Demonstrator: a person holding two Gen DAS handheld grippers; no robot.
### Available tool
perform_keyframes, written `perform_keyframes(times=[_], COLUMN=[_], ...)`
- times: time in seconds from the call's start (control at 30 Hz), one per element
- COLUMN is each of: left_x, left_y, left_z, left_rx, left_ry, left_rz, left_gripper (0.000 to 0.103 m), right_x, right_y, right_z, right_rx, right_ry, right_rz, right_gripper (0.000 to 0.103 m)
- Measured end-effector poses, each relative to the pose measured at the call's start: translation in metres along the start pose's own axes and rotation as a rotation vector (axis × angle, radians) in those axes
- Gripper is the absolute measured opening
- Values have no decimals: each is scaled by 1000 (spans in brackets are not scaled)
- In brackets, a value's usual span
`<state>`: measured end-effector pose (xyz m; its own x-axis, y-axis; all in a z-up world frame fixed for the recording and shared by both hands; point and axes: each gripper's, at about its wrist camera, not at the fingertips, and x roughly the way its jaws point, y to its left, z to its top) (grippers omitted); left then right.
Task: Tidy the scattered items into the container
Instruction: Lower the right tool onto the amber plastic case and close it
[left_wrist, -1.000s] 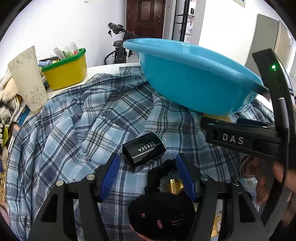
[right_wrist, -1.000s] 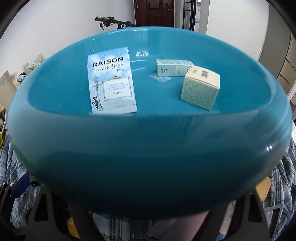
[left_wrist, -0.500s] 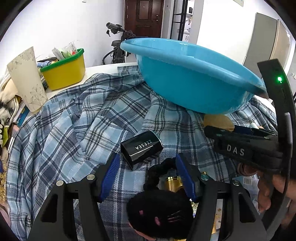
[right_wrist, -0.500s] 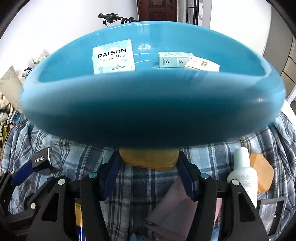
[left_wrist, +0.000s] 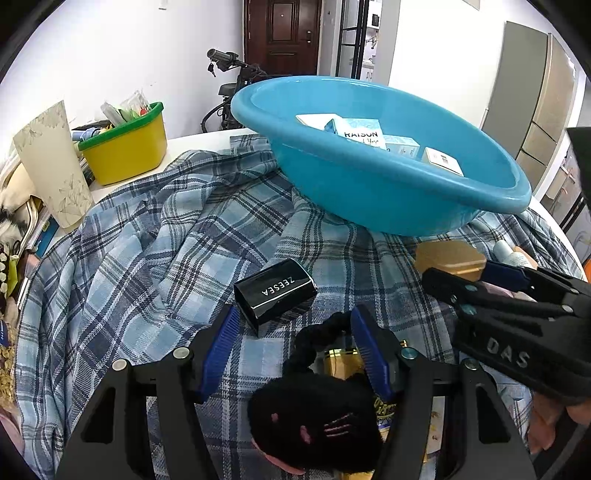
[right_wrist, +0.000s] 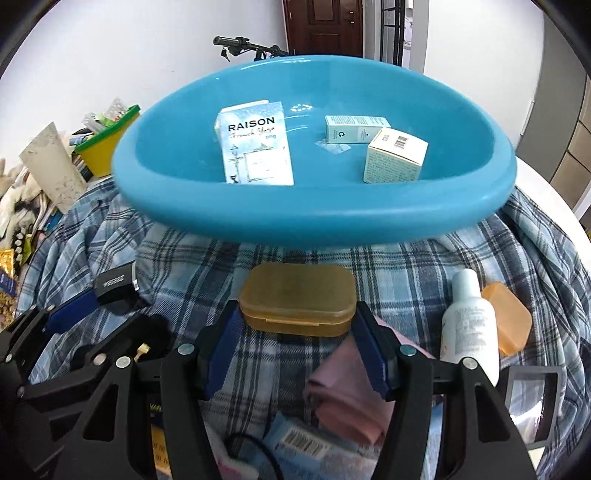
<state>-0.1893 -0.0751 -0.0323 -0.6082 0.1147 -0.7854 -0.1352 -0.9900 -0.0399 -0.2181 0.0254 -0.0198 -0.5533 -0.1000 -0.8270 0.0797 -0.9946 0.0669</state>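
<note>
Right tongs (right_wrist: 295, 325) clamp the amber translucent plastic hinged case (right_wrist: 297, 304) by its short ends, pads touching, in front of the glossy round blue plastic basin (right_wrist: 491, 199). Best: keep it level, clear the thick rim, release low inside beside the cardboard boxes. Left tongs (left_wrist: 291, 347) sit part open, nothing gripped, over a fuzzy black plush toy (left_wrist: 314, 410), near a shiny black ZEESEA box (left_wrist: 275, 291) on soft plaid cloth.

Plaid cloth (left_wrist: 155, 236) over white table (left_wrist: 207, 137)
</note>
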Motion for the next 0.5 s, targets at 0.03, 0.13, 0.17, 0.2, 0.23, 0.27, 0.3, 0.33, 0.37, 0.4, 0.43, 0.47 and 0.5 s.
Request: perform_keyframes(times=[0.03,0.13,0.17,0.2,0.23,0.27,0.3,0.33,0.37,0.4,0.43,0.47,0.5], left_x=[0,-1,-1,-2,-2,-2,-3,-3,-4,-4,-4,-5,-5], left_y=[0,0,0,0,0,0,-1,-2,-2,-3,-4,-4,-5], left_z=[0,1,1,1,1,1,1,1,1,1,1,1,1], left_rx=[2,-1,0,1,3,5,7,9,11,13,15,15,15], left_ry=[0,-2,-2,-3,-3,-5,-6,-8,-9,-9,-10,-10,-10], left_rz=[0,-1,-1,0,1,1,1,1,2,3,4,4,3], left_gripper=[66,66,66,66,66,66,66,66,66,66,66,66,66], right_x=[-1,-4,-7,-9,-11,-14,-17,-20,-24,-28,-31,-35,-39], right_y=[-1,-4,-4,-5,-5,-5,-6,-6,-7,-8,-9,-11,-13], right_z=[-1,-4,-6,-7,-9,-10,-12,-14,-16,-18,-20,-23,-26], right_rx=[0,-1,-1,-3,-5,-10,-16,-21,-24,-25,-23,-23,-23], right_ry=[-2,-8,-11,-16,-19,-24,-29,-34,-39,-42,-45,-47,-49], right_rz=[1,8,9,11,10,9,8,7,6,9,13,16,20], right_gripper=[59,59,59,59,59,59,59,59,59,59,59,59,59])
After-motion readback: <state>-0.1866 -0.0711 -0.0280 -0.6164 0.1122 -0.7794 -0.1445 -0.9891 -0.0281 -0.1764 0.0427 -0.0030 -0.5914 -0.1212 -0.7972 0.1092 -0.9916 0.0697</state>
